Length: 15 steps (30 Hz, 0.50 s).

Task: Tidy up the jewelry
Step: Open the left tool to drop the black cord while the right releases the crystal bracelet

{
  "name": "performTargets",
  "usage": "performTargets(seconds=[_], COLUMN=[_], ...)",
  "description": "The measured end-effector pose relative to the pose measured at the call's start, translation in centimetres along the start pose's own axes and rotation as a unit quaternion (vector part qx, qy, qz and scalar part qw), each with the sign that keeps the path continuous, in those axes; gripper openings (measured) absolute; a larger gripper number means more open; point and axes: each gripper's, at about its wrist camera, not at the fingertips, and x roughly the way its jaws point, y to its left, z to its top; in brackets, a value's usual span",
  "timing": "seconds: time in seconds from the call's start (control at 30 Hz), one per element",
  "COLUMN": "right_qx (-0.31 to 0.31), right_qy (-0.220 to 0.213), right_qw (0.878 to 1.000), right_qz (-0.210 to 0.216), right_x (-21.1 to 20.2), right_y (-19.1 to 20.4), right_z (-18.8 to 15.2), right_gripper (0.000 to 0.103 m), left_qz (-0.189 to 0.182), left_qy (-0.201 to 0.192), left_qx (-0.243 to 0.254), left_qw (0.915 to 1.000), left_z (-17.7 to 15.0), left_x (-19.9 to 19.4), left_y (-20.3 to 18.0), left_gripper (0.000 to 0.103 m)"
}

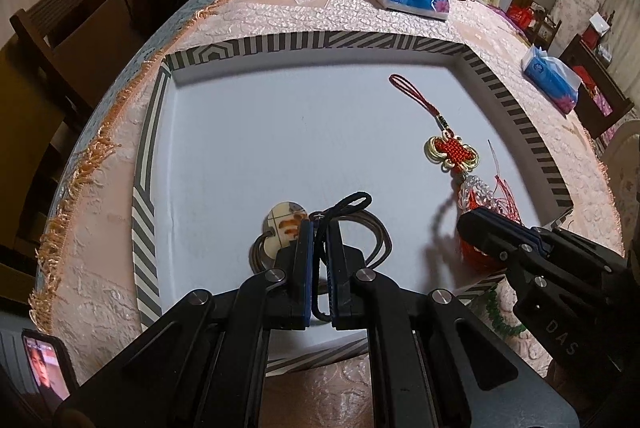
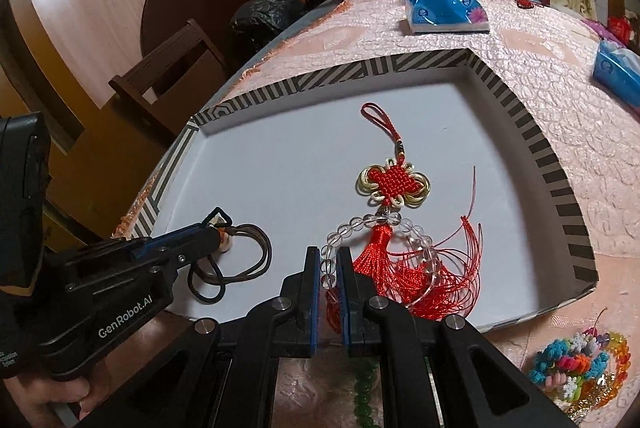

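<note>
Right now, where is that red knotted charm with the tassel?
The red knot charm lies inside the striped tray, toward its right side, in both views; the right gripper pinches its clear bead loop.

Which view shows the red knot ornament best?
The right wrist view: the red knot ornament shows whole, loop to tassel, in the striped tray, with the right gripper on its clear beads. In the left wrist view the right gripper hides the tassel.
</note>
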Motion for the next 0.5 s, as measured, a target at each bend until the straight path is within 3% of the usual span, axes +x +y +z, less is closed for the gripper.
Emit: performTargets(seconds=[0.2,0.27,0.33,0.5], right_qx=[0.002,0.002,-0.004,-0.011], right_qy=[0.001,-0.001,-0.005,-0.014], right_qw=[1.0,1.0,1.0,1.0], right_qz=[-0.004,-0.004,-0.011,-0.014], right_x=[-0.2,-0.4,-0.7,-1.5], right_y=[0.0,0.0,0.2,0.5], right_z=[0.1,0.1,0.2,0.4], right_gripper=[0.007,0.008,0.009,0.014], left_qz=[0.007,0.007,0.009,0.012], left_qy=[0.002,0.0,-0.005,-0.012], left_qx=[0.004,0.002,-0.001,-0.008], left_qw=[1.0,1.0,0.9999,0.9998], left_z=[-0.1,-0.1,-0.1,0.0], left_x=[0.1,0.0,-0.2,-0.4], left_y=[-0.2,-0.2,-0.1,0.1], left_gripper=[0.009,0.027,0.038,0.049])
